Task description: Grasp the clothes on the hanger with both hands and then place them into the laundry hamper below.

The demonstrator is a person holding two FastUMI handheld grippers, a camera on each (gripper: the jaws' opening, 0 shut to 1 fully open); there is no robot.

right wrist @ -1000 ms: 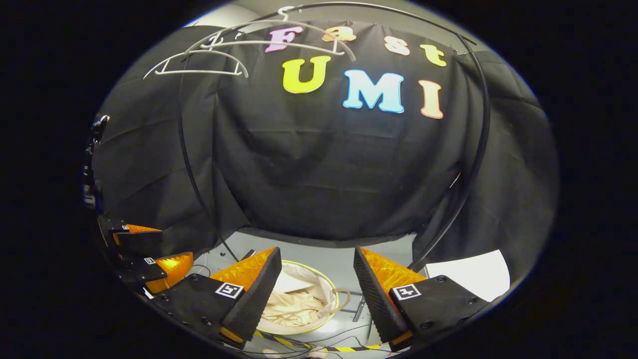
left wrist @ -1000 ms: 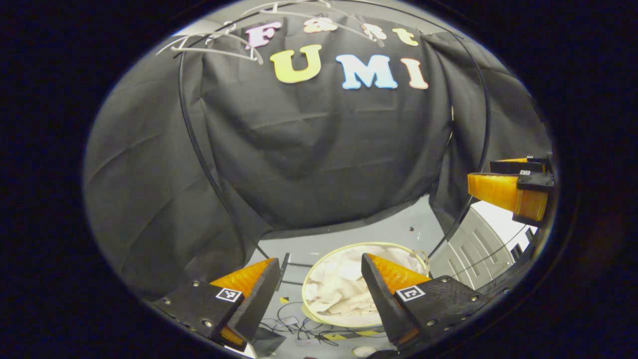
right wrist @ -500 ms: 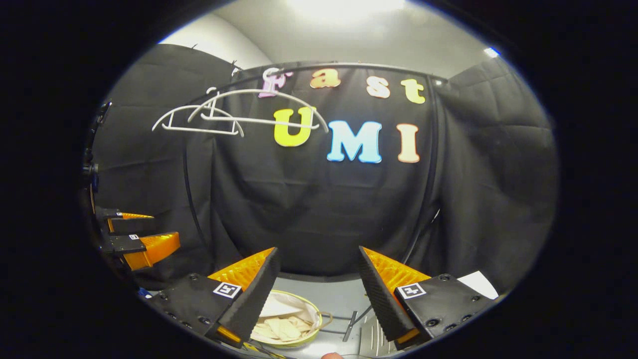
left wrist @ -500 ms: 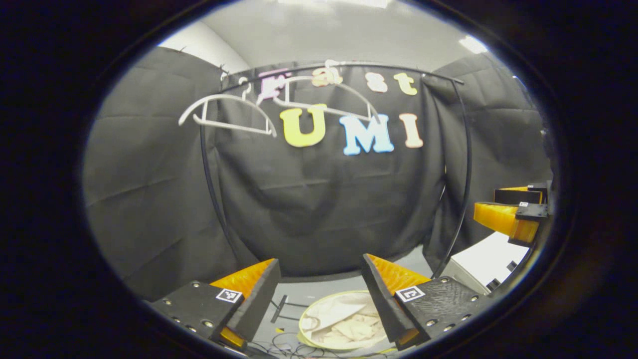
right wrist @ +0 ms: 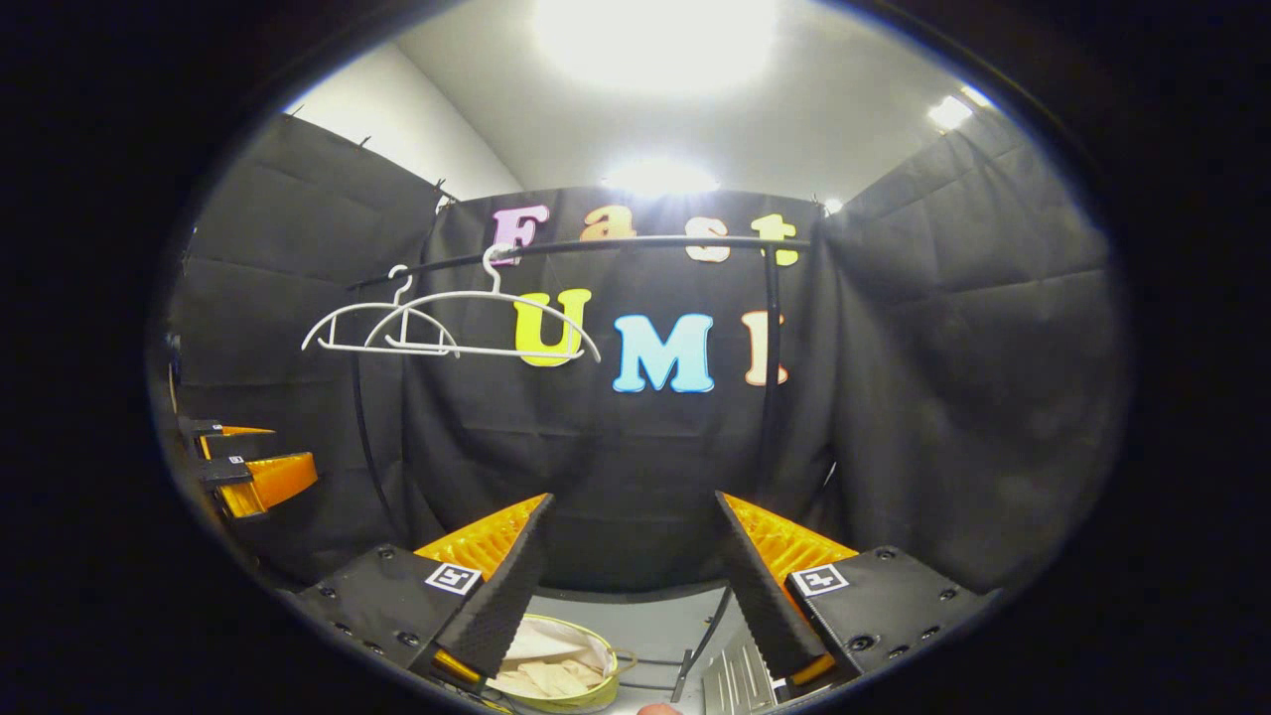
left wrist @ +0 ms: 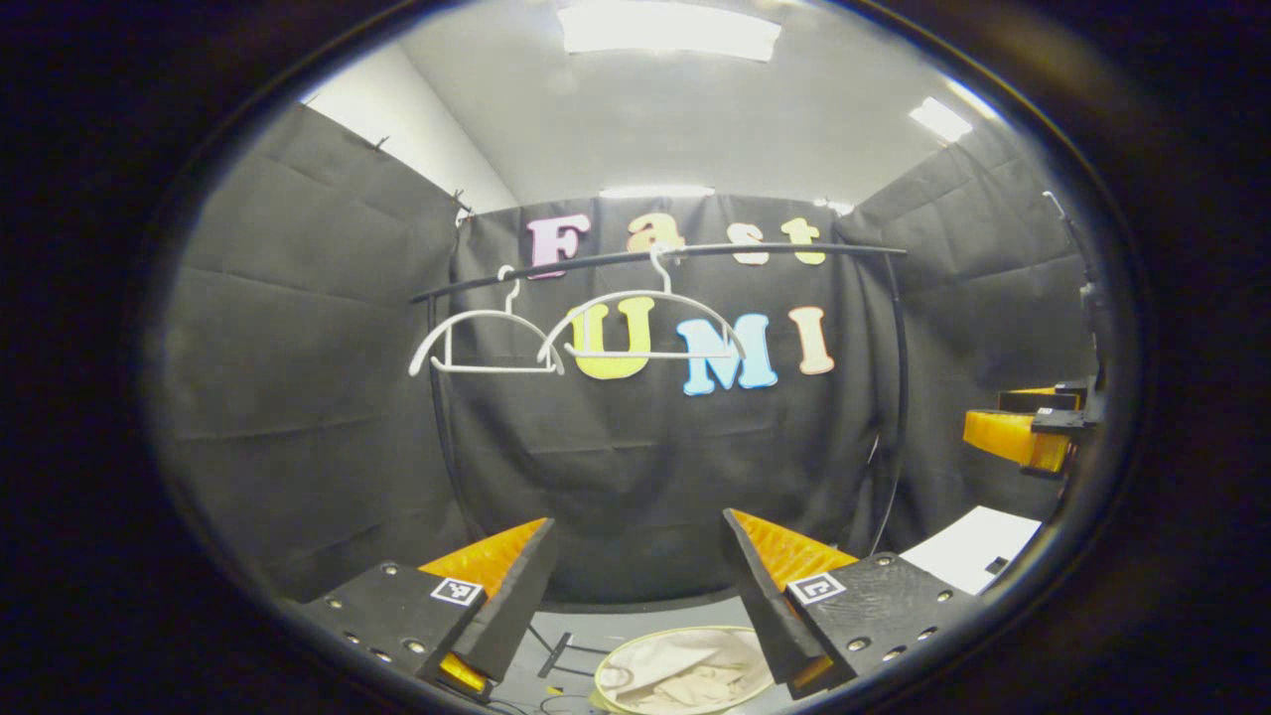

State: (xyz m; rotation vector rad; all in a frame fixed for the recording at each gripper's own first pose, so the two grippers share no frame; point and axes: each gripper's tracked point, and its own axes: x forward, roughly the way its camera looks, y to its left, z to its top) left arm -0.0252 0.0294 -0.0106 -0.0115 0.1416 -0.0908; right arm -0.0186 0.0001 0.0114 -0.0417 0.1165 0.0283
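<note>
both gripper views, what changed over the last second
Both views have tilted upward: the hamper has slid to the bottom edge, and the rail with its two bare hangers has dropped from the top toward the middle, with the ceiling lights now in sight. Nothing was taken hold of or let go. Unchanged: the left gripper and right gripper have jaws open and empty, and the pale clothes lie in the hamper.

Left gripper (left wrist: 635, 551): two wedge-shaped fingers (left wrist: 492, 566) with ribbed inner faces, set on flat dark plates with round screw heads. Each plate carries a small square black-and-white marker just behind its finger. Right gripper (right wrist: 635, 536): same build, with textured pads (right wrist: 755, 586) lining the jaws' facing sides and a marker behind each.
</note>
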